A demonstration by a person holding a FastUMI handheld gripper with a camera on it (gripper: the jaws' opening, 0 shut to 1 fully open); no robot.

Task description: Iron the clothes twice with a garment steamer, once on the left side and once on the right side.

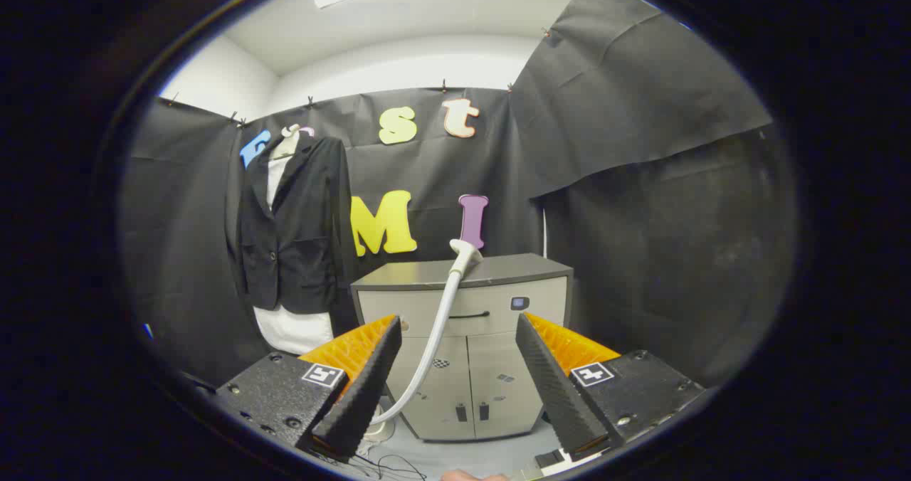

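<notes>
A black jacket (292, 232) over a white shirt (293, 329) hangs on a form against the booth wall, beyond and left of my fingers. The garment steamer's white head (465, 255) lies on top of a grey cabinet (462, 324), and its pale hose (435, 328) curves down in front of the cabinet to a base near my left finger. My gripper (459, 331) is open, its two orange-and-black fingers spread wide with the hose seen in the gap well beyond them. Nothing is held.
The grey cabinet has a drawer and two lower doors and stands straight ahead on a pale floor (462, 456). Thin dark cables (388, 463) lie on the floor just below the fingers. Black cloth walls close in on both sides.
</notes>
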